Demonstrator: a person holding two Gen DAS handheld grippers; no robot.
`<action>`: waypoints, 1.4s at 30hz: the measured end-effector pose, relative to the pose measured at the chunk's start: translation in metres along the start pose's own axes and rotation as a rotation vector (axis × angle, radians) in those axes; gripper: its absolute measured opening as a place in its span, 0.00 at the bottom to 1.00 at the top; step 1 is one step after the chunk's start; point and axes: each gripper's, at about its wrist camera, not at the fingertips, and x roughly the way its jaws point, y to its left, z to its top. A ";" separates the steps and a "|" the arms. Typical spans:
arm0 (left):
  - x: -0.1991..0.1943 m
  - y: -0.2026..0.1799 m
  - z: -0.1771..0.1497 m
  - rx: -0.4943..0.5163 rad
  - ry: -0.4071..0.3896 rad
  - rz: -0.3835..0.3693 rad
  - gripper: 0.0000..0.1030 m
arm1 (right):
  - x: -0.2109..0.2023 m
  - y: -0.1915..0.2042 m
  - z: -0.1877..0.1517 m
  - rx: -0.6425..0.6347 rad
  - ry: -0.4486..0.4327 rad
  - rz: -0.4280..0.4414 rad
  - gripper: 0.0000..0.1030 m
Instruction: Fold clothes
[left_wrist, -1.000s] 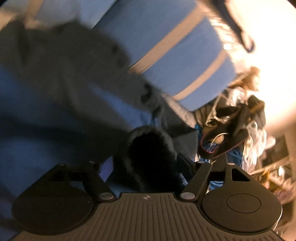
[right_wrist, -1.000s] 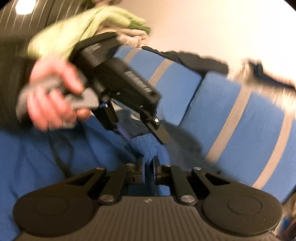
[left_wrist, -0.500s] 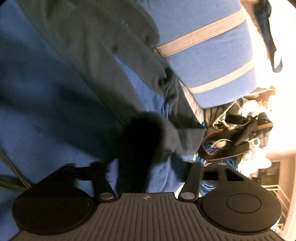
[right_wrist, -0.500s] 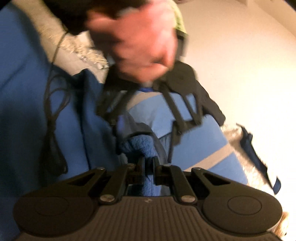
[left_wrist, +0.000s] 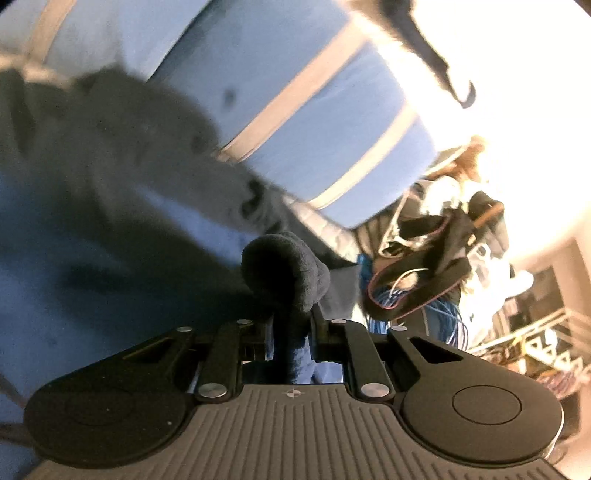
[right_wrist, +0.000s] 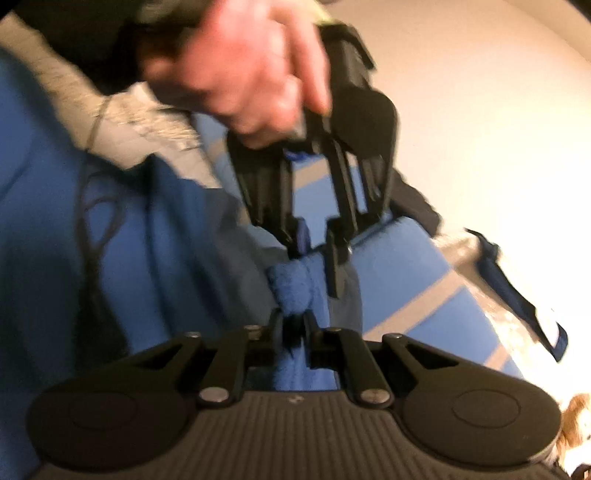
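A blue fleece garment (right_wrist: 291, 284) is bunched into a thick fold, which looks dark in the left wrist view (left_wrist: 284, 273). My left gripper (left_wrist: 293, 328) has that fold between its fingers, and its jaws are closing onto it. Seen from the right wrist view, a hand (right_wrist: 251, 74) holds the left gripper (right_wrist: 314, 254) pointing down at the same bunch. My right gripper (right_wrist: 293, 325) pinches the fleece from below while its jaws are opening. The fabric is still squeezed between its fingertips. More of the blue garment spreads out to the left (right_wrist: 155, 258).
Blue cushions with tan stripes (left_wrist: 314, 122) stand behind the cloth. A grey garment (left_wrist: 122, 147) lies at upper left. At the right sits a pile of bags and blue cables (left_wrist: 436, 258). A dark blue strap (right_wrist: 517, 284) hangs at right, and a thin cord (right_wrist: 96, 221) lies on the blue fabric.
My left gripper's fingers closed in from wide apart onto the dark fleece fold and lifted. The hand with the left gripper swung over and above the bunch held in my right gripper.
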 end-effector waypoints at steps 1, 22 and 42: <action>-0.003 -0.007 0.001 0.031 -0.012 0.002 0.16 | 0.002 -0.003 -0.002 0.012 0.015 -0.021 0.43; -0.040 -0.056 0.036 0.058 -0.188 -0.152 0.16 | 0.045 -0.104 -0.118 0.392 0.355 -0.318 0.92; -0.076 -0.088 0.091 -0.094 -0.402 -0.264 0.16 | 0.019 -0.144 -0.153 0.560 0.420 0.111 1.00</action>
